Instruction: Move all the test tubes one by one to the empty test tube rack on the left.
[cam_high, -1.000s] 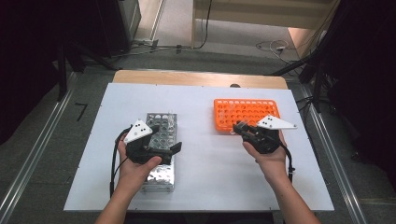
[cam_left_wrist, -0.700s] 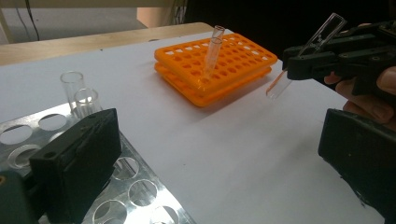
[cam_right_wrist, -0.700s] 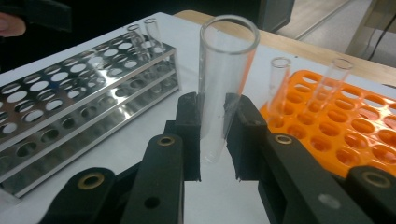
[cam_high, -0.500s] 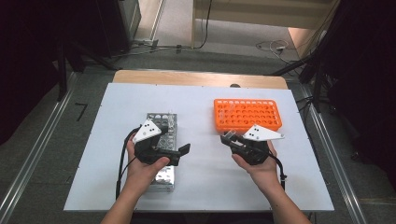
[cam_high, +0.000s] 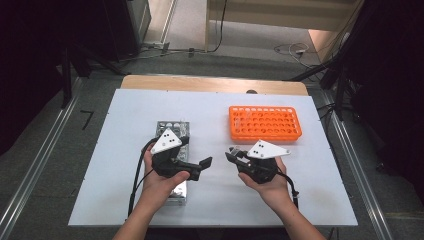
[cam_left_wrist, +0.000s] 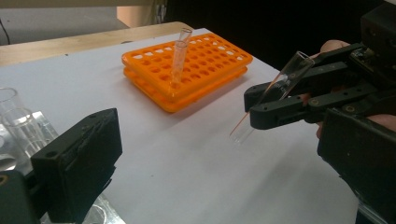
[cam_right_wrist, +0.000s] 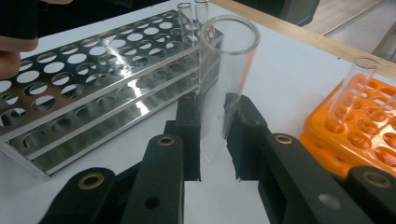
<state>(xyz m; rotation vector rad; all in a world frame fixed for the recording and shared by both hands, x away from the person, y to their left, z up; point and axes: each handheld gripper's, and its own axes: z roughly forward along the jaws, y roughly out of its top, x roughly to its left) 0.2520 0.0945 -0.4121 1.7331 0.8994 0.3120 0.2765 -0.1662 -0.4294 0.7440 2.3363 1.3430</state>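
While the right gripper (cam_high: 231, 154) pinches the glass tube (cam_high: 234, 149) above the table's (cam_high: 125, 110) middle, keep the tube steady and near upright for any rack hole. Left gripper (cam_left_wrist: 74, 163): whether its jaws are spread cannot be told; the tube (cam_left_wrist: 275, 91) tilts. Right gripper view: the tube (cam_right_wrist: 224, 79) is clear, empty, open-topped.

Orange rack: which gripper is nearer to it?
Right. The right gripper, shut on a glass test tube, sits just in front of the orange rack; the left gripper is farther left, over the metal rack.
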